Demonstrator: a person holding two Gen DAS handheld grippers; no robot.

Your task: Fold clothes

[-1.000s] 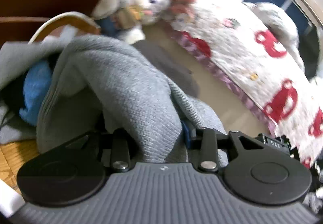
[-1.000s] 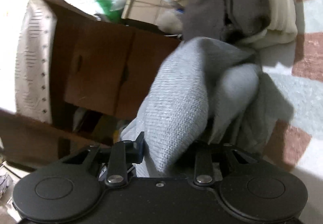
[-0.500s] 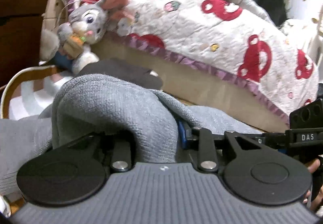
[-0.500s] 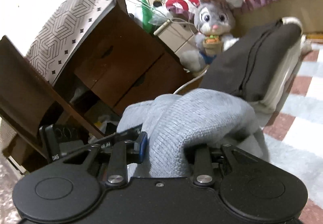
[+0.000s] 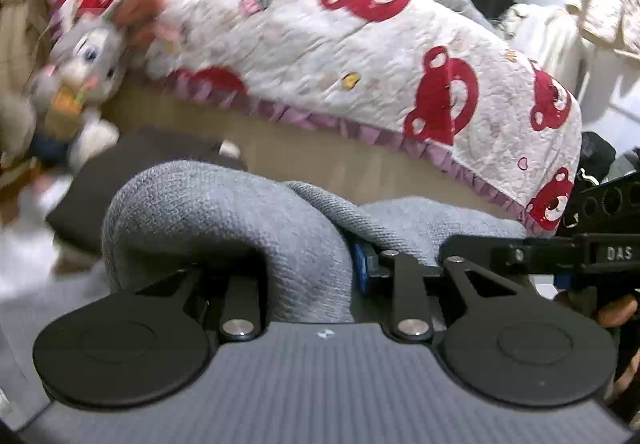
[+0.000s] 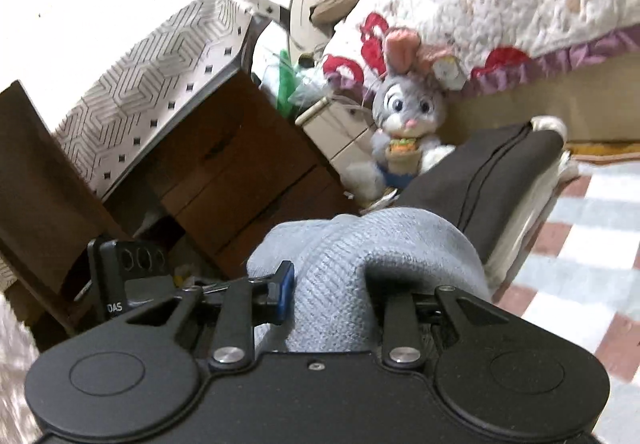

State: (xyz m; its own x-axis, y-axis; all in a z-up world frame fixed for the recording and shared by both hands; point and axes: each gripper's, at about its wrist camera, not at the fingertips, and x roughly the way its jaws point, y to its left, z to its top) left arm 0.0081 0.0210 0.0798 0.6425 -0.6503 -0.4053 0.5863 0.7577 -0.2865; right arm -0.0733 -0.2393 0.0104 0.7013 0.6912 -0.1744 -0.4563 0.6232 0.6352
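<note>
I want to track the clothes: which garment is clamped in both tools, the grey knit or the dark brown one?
The grey knit garment: it bunches between the fingers of both tools. The dark brown garment lies folded beyond, near the plush rabbit, untouched.

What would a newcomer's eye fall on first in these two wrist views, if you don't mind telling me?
Probably the grey knitted garment, bunched in the foreground of both views and pinched in the jaws of both the left gripper and the right gripper. Next, the white quilt with red bear prints draped over the bed behind it. Then the grey plush rabbit sitting at the bed's foot, beside the brown wooden drawers.
</note>
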